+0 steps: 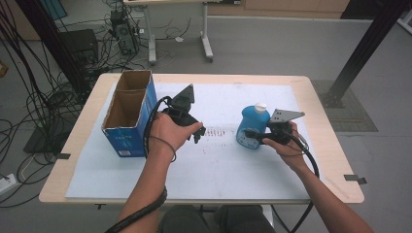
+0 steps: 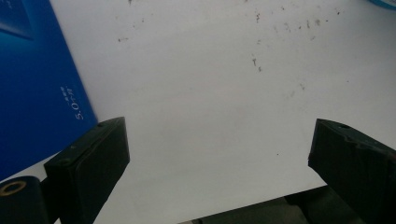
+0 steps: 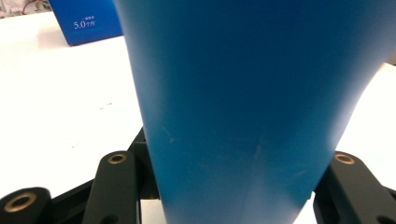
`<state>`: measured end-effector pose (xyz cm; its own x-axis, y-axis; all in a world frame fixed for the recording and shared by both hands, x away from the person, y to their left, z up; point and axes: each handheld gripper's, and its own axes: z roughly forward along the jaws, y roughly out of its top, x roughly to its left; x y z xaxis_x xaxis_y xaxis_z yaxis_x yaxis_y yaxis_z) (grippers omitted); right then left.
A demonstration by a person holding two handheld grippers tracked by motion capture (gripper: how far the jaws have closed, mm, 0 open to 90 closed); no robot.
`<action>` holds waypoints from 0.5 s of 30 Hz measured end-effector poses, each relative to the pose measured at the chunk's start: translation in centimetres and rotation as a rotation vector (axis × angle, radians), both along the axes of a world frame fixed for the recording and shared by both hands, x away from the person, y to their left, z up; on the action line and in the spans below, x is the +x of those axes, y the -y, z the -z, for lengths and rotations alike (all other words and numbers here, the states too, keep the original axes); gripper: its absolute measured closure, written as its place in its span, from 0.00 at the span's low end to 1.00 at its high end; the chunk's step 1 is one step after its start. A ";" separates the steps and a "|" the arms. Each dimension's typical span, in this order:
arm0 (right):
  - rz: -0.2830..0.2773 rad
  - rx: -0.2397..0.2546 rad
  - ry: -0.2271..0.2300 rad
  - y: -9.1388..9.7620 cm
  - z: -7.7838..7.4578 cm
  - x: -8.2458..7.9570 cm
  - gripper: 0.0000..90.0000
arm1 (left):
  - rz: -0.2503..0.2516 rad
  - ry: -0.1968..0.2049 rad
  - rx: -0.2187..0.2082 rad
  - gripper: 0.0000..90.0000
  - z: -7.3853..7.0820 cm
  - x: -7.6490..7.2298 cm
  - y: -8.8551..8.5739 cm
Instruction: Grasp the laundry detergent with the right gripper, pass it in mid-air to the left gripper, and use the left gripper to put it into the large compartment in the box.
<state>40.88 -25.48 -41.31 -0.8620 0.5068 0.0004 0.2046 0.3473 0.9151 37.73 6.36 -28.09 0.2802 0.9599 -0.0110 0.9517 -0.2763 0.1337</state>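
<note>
While left hand-held gripper [image 1: 198,132] gapes empty, right hand-held gripper [image 1: 253,136] clamps upright blue bottle [image 1: 253,125].

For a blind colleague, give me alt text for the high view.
The right gripper clamps a blue bottle with a white cap on a white table. The left gripper hangs open beside an open blue box.

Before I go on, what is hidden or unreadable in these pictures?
- Bottle: the right tool hides its lower front in the high view; in the right gripper view its top is cut off by the edge.
- Box: its floor is dark in the high view, contents unclear.
- Box print: too small to read in the left gripper view.
</note>
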 end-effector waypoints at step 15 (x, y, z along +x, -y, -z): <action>0.001 0.001 -0.001 0.0 0.0 0.0 0.51 | 0.000 -0.004 0.007 0.06 -0.1 0.0 0.0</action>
<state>40.85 -25.48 -41.31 -0.8615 0.5077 0.0013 0.2056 0.3466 0.9152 37.73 6.39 -28.04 0.2804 0.9599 -0.0057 0.9522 -0.2774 0.1278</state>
